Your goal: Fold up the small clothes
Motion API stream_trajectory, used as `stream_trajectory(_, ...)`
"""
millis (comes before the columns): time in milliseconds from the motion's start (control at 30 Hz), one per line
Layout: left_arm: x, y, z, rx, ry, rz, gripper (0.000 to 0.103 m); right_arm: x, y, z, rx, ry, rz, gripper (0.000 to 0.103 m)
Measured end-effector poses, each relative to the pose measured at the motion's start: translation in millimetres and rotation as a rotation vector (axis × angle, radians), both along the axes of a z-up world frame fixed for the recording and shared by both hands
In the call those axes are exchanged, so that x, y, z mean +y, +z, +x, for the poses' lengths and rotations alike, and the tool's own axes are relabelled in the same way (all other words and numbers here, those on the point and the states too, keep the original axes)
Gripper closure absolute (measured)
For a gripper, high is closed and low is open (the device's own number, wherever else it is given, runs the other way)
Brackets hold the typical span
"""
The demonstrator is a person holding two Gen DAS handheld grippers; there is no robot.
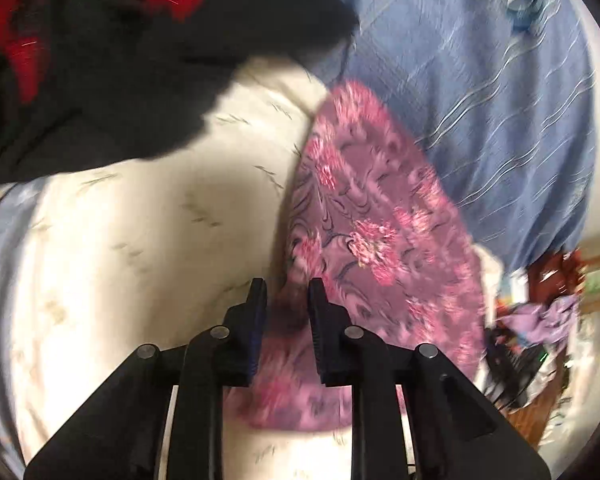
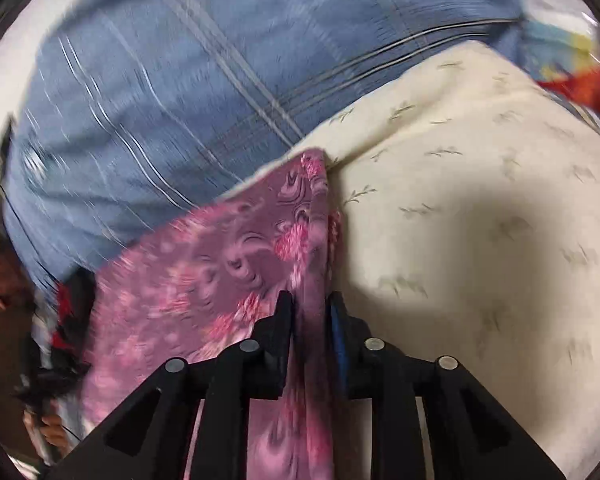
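On the cream bedspread (image 1: 140, 220), the pink floral garment (image 1: 380, 240) runs lengthwise away from your jaws. Left gripper (image 1: 287, 292): jaws narrowly parted astride its near edge, grip unconfirmed. Right gripper (image 2: 310, 306): jaws pinching a fold. Both grippers pitch steeply downward.

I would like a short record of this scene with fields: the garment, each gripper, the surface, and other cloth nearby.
garment: pink-purple floral cloth, partly lifted, stretched between both grippers
left gripper: fingers narrow, cloth runs between them; grip not certain because of blur
right gripper: fingers narrow, a fold of the cloth hangs between them; grip also not certain
surface: cream sheet with small leaf print
other cloth: blue striped fabric behind the garment; black and red fabric at upper left in the left wrist view
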State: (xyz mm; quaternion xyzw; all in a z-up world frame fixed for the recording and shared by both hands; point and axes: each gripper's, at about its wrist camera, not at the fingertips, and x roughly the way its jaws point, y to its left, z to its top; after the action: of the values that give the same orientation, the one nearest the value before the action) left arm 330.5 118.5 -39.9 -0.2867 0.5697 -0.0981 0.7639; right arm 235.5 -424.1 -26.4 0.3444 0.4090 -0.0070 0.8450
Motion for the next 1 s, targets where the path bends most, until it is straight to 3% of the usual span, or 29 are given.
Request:
stream_trajectory(33,2,5,-11,-0.010,0.008,-0.021,0.068,-4,1,-18,-0.014,-0.012,0.039,0.071)
stream_trajectory(67,9,9,-22,-0.021,0.018,-0.050,0.048,-8,0,-38,-0.023,-0.031,0.073,0.059)
stream_trajectory(133,9,10,-44,-0.043,0.037,-0.108,0.024,-11,-4,-72,-0.043,-0.066,0.141,0.052)
stream_trajectory(167,15,7,-57,-0.056,0.048,-0.146,0.020,-11,-8,-89,-0.046,-0.085,0.177,0.051)
stream_trajectory(233,11,-6,-73,-0.058,0.065,-0.249,0.020,-8,-16,-109,-0.052,-0.121,0.240,0.049)
stream_trajectory(333,4,-39,-77,0.034,0.108,-0.393,0.020,2,-32,-122,-0.057,-0.129,0.343,0.049)
stream_trajectory(400,-1,-47,-75,0.057,0.136,-0.436,0.020,6,-31,-117,-0.085,-0.128,0.354,0.048)
stream_trajectory(533,-4,-39,-66,0.027,0.171,-0.457,0.019,26,-27,-89,-0.082,-0.108,0.330,0.046)
stream_trajectory(600,-14,-44,-54,0.050,0.190,-0.435,0.020,35,-25,-81,-0.070,-0.119,0.282,0.053)
stream_trajectory(633,-17,-44,-51,0.047,0.203,-0.427,0.027,38,-24,-77,-0.084,-0.115,0.276,0.058)
stream_trajectory(667,-19,-39,-49,0.034,0.218,-0.382,0.063,39,-25,-75,-0.088,-0.104,0.276,0.090)
stream_trajectory(700,-22,-37,-46,0.036,0.212,-0.353,0.086,39,-25,-73,-0.086,-0.096,0.274,0.098)
stream_trajectory(733,-24,-36,-45,0.047,0.201,-0.352,0.100,35,-21,-73,-0.104,-0.096,0.285,0.098)
stream_trajectory(867,-27,-16,-67,0.001,0.210,-0.351,0.100,14,21,-90,-0.227,-0.085,0.263,0.099)
stream_trajectory(900,-32,-10,-75,-0.013,0.196,-0.321,0.100,7,32,-95,-0.248,-0.080,0.242,0.099)
stream_trajectory(1000,-49,-22,-86,0.019,0.154,-0.224,0.099,-2,30,-98,-0.183,-0.065,0.155,0.099)
